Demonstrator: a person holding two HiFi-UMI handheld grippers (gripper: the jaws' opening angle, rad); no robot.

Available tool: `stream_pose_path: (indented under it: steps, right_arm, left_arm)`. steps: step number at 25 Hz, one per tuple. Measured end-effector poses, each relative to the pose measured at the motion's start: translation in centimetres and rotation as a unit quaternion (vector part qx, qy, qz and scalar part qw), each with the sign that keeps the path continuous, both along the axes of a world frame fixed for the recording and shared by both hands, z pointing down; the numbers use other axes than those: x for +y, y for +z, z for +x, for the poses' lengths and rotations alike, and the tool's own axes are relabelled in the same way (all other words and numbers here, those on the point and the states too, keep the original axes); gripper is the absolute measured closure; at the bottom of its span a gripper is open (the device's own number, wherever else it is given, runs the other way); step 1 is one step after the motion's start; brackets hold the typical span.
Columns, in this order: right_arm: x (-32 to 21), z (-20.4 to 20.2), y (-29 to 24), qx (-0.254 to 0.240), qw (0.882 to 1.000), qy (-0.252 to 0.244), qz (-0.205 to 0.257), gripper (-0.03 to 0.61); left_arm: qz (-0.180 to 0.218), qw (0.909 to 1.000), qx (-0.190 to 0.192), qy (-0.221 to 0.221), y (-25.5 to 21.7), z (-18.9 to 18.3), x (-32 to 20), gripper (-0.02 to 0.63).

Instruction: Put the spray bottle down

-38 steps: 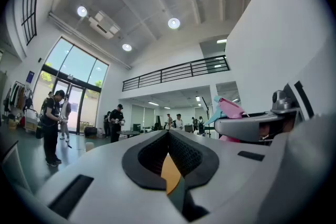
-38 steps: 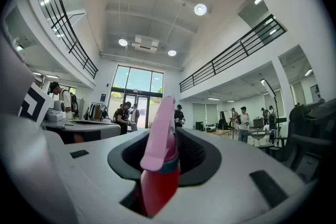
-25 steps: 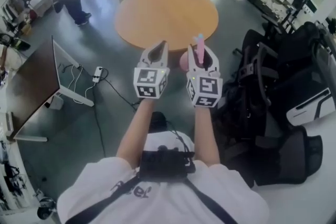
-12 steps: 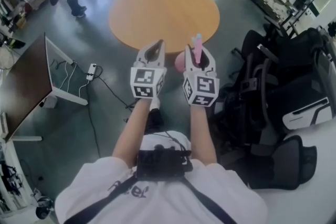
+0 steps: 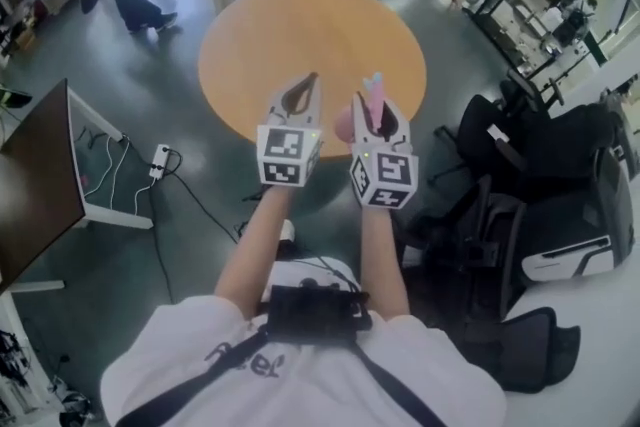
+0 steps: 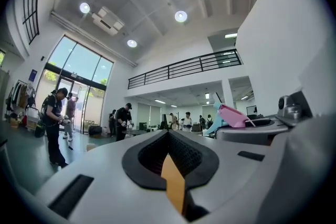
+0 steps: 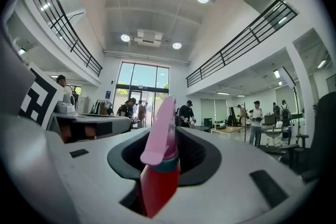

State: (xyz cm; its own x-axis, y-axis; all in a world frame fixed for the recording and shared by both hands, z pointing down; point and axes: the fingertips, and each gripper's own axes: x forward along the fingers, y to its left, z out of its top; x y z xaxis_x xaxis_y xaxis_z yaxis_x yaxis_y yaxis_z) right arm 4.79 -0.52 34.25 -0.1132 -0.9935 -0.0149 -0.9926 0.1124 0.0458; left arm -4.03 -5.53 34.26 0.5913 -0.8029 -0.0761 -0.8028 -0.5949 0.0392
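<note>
From the head view, both hand-held grippers were out in front of the person, side by side and level, their tips showing against the near edge of the round table [image 5: 300, 25]. The left hand-held gripper [image 5: 303, 92] was clenched on nothing. The right hand-held gripper [image 5: 378, 115] was grasping the spray bottle [image 5: 372, 98], which stood upright in the air with its pink head poking above the jaws and was not resting on the table.

In the left gripper view, the left hand-held gripper [image 6: 169, 136] had its jaws together at the tip with nothing in between. The bottle's pink head [image 6: 232, 115] showed off to the right.

In the right gripper view, the right hand-held gripper [image 7: 176, 147] had its jaws pressed on the spray bottle [image 7: 157, 176], red body low, pink trigger head rising from the middle.
</note>
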Motion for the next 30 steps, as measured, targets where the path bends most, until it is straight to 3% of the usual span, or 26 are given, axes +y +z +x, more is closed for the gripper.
stream_pose_path:
  steps: [6, 14, 23, 30]
  right_arm:
    - [-8.5, 0.2, 0.3, -0.003, 1.0, 0.014, -0.002, 0.434]
    - [-15.5, -0.3, 1.7, -0.014, 1.0, 0.011, -0.014, 0.434]
    - [-23.5, 2.7, 0.9, -0.03, 0.999, -0.042, 0.006, 0.434]
    - [-30.3, 7.2, 0.5, -0.03, 0.998, -0.045, 0.003, 0.434]
  left_arm:
    - [0.017, 0.9998, 0.008, 0.009, -0.4, -0.7, -8.0, 0.601]
    - [-0.008, 1.0, -0.001, 0.001, 2.0, -0.7, -14.9, 0.601]
    - [-0.007, 1.0, -0.006, -0.002, 1.9, 3.8, -22.7, 0.601]
    - [0.003, 0.9998, -0.016, -0.01, 1.1, 7.9, -29.0, 0.601]
